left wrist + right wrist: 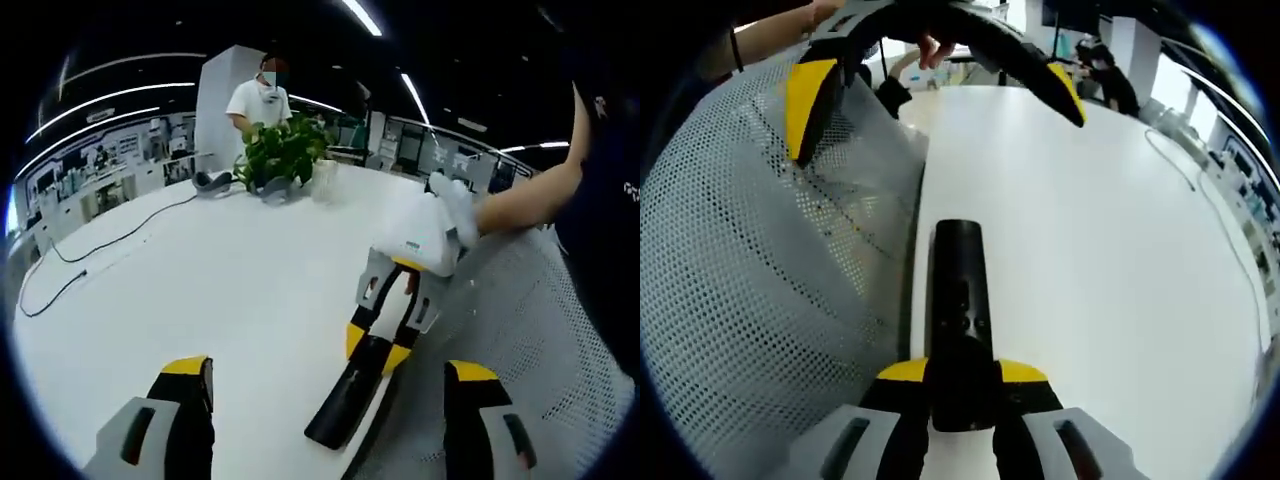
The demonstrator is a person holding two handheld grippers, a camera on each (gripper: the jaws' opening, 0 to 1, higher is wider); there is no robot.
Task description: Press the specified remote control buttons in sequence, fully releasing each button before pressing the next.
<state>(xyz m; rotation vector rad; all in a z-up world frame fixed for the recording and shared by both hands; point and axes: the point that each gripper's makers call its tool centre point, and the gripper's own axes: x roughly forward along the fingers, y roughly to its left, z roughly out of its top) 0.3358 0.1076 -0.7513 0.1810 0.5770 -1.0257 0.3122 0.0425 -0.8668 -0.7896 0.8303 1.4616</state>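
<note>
Black remote control [958,320], glossy. White desk [200,290]. Grey mesh mat [750,300], dotted with holes, on left. Right tongs [960,385] black with yellow tips, grey bodies; left tongs [330,385] likewise. Green plant [283,150] far. Black cable [110,245] far left.

Big white table [230,290], glossy top, w/ a grey perforated mesh mat [520,340] spread over one side; in the right gripper view the black remote [958,320] sits at the mat's edge, partly on bare white top. At the far end in the left gripper view: leafy green plant [283,152], a small dark grey device [210,181] just beside it, and a thin black cable [100,250] snaking from that device along the top toward the table's near-left edge. Another thin cable [1200,190] runs across the far part of the top in the right gripper view.
</note>
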